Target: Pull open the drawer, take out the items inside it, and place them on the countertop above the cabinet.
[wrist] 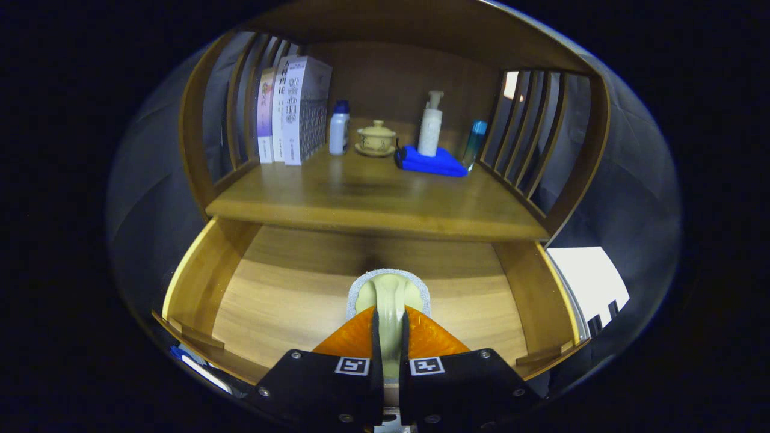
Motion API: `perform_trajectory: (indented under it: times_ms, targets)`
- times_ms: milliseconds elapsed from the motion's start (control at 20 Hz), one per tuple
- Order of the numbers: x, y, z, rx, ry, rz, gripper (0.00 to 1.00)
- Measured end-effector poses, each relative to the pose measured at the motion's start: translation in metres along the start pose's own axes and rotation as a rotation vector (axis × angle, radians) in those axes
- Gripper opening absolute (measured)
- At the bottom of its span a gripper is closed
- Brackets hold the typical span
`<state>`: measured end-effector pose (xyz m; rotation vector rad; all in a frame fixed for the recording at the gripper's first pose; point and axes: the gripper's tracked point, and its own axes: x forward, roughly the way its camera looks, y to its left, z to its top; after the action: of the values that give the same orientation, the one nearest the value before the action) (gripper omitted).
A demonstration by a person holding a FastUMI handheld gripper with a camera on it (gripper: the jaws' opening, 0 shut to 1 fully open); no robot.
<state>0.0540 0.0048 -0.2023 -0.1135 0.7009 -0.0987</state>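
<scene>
Two orange fingers (358, 337) of the claw (390, 319) are drawn nearly together and press from either side on a pale cream sponge (390, 294) with a grey scouring edge, pinching its near part into a narrow strip while its far end bulges out rounded just ahead of the fingertips. The sponge is seen over the wooden floor of the drawer (289, 294), which stands pulled open beneath the cabinet; whether the sponge touches that floor or is held clear of it cannot be told. The drawer's side walls run along either side of the claw, well apart from it. Above and beyond the drawer lies the cabinet's surface (373, 198), a wooden top enclosed by slatted sides and a back panel. Toward its rear, from left to right, stand several upright books (295, 111), a small white bottle with a blue cap (340, 127), a lidded yellow cup on a saucer (376, 138), a white pump bottle (431, 123) resting on a folded blue cloth (432, 161), and a blue-green bottle (475, 144) just beside the right-hand slats. The front part of the surface is bare wood.
</scene>
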Motion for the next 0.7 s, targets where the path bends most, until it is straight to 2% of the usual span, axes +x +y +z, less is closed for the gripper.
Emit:
perform_trajectory:
  times_ms: [450,700]
  targets:
    - [0.022,0.005,0.110,-0.104,-0.229,0.014,0.10]
    - [0.064,0.014,0.134,-0.096,-0.261,0.044,0.11]
